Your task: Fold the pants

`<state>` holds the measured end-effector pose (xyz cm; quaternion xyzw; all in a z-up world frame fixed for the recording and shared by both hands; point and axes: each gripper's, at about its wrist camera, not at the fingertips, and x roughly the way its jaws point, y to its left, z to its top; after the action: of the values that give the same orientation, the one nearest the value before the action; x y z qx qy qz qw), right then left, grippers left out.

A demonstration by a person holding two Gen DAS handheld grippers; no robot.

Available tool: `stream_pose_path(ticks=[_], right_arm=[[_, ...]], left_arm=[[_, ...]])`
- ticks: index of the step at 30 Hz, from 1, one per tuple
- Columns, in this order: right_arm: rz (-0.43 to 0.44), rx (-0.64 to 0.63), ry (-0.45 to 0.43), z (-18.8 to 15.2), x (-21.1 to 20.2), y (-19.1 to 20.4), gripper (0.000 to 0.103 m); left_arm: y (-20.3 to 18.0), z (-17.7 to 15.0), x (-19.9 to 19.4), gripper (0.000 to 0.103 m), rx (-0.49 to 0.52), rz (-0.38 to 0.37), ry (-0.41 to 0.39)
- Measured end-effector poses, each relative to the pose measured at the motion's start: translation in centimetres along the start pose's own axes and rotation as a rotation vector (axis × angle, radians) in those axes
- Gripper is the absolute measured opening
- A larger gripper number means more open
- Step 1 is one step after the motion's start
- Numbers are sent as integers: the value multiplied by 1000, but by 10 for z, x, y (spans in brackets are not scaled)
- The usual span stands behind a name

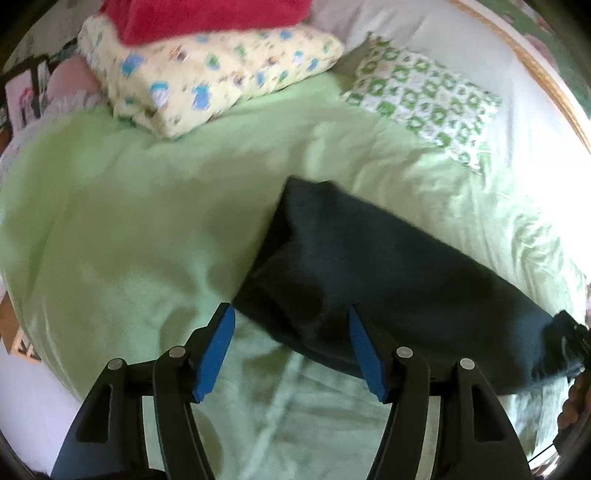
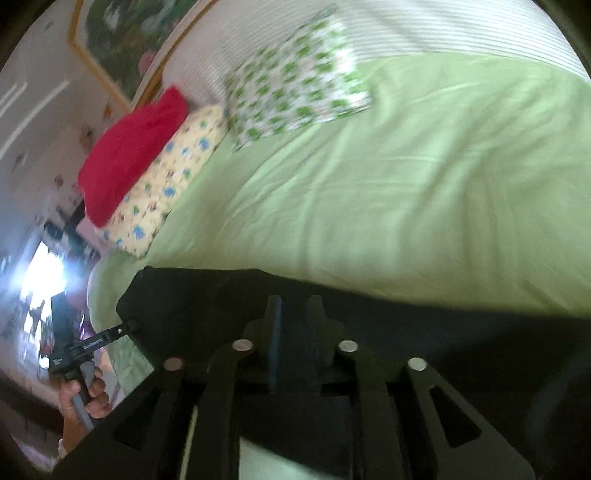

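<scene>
The dark navy pants [image 1: 388,266] lie folded in a long band across the light green bedsheet [image 1: 129,240]. My left gripper [image 1: 290,310] hovers over the band's near left end. It is open, its blue pads [image 1: 216,354] wide apart and pressing on nothing. In the right wrist view the pants [image 2: 207,295] fill the lower part of the frame. My right gripper [image 2: 295,301] hangs over them with its jaws a little apart, and no fabric shows pinched between them. The picture is blurred.
A yellow patterned pillow [image 1: 207,74] with a red cloth [image 1: 207,14] on it and a green-and-white pillow [image 1: 424,99] lie at the head of the bed. A framed picture [image 2: 122,33] hangs on the wall. A hand [image 2: 86,398] holds the left gripper's handle.
</scene>
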<state>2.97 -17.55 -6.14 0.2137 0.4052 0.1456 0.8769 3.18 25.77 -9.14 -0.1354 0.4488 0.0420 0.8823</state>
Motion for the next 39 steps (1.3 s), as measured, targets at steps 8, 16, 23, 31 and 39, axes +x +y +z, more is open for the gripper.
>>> stream_pose_path(ticks=[8, 16, 23, 31, 39], right_arm=[[-99, 139, -100, -46, -92, -46, 35], [-153, 243, -149, -83, -136, -75, 45], [-187, 346, -221, -98, -162, -102, 47], [-155, 468, -271, -101, -170, -127, 64], [-104, 600, -282, -100, -160, -151, 65]], left_arm=[[-80, 4, -19, 68, 152, -126, -13], [-170, -9, -7, 68, 300, -260, 58], [-227, -31, -5, 68, 404, -333, 105], [-283, -31, -6, 72, 520, -399, 120], [-335, -26, 7, 73, 609, -423, 154]])
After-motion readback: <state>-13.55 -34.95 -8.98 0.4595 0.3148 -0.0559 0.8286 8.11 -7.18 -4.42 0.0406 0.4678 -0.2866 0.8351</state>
